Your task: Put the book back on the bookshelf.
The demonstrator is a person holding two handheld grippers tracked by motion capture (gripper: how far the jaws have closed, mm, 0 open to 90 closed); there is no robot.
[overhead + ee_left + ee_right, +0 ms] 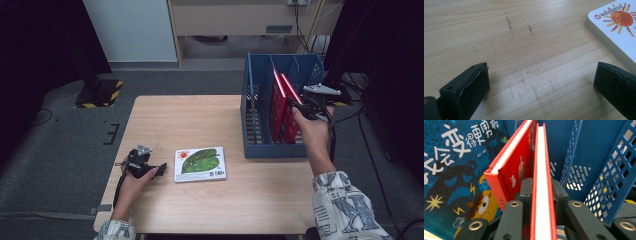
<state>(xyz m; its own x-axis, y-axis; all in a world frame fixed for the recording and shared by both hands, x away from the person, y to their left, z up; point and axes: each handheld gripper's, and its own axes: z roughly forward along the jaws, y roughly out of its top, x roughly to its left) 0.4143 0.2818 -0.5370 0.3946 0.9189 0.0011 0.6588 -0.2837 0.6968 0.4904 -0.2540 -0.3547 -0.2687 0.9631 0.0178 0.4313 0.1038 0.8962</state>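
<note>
Currently the right tool [299, 106] is clamped on the upper edge of a red book [542, 182], jaws pressed to both covers. That book stands upright inside the blue basket [270, 150], in its right compartment, touching a second red book [510, 167] on its left; a blue picture book [454, 167] sits further left in the basket. Left tool [161, 169] rests on the bench [165, 120] well left of the basket, jaws wide apart, holding nothing, just beside the leaf-cover book [200, 163].

Red books [541, 195] in blue lattice basket [260, 150]; white book [200, 164] with green leaf, orange sun.
</note>
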